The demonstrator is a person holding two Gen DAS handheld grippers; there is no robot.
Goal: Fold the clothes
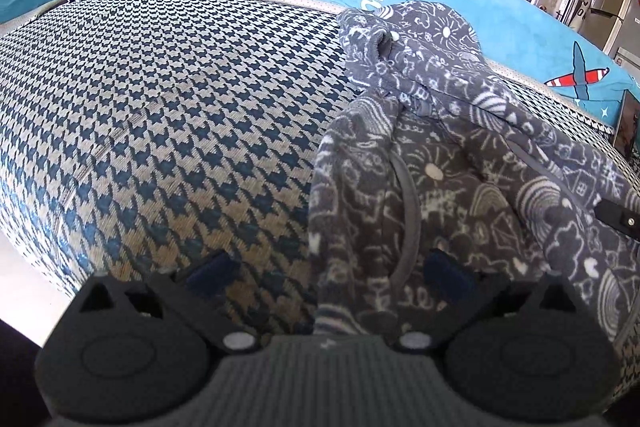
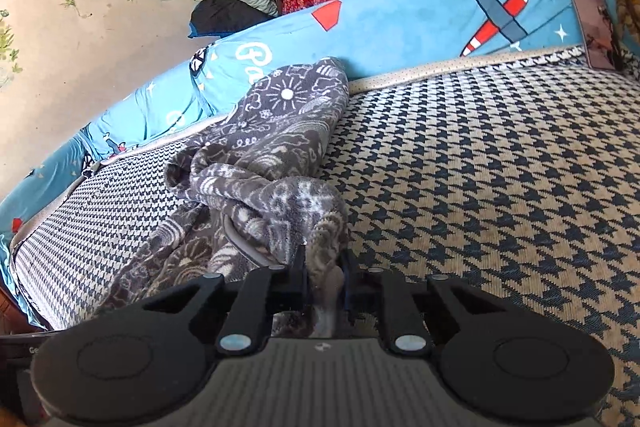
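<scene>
Our right gripper (image 2: pixel 325 283) pinching a fold of the crumpled grey white-doodled fleece garment (image 2: pixel 264 163) on the houndstooth woven couch seat (image 2: pixel 480 163), our left gripper (image 1: pixel 326 273) spread wide over its edge

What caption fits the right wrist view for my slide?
Right gripper shut on a fold of the grey patterned fleece garment, bunched on the houndstooth sofa seat.

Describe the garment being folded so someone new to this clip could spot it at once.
Start at the houndstooth sofa seat, backed by a blue cartoon-print cover. Crumpled on the seat and reaching up against that cover is a grey fleece garment. Its white doodles of suns, shells and rainbows set it apart, and the right gripper is shut on a fold of it.
</scene>
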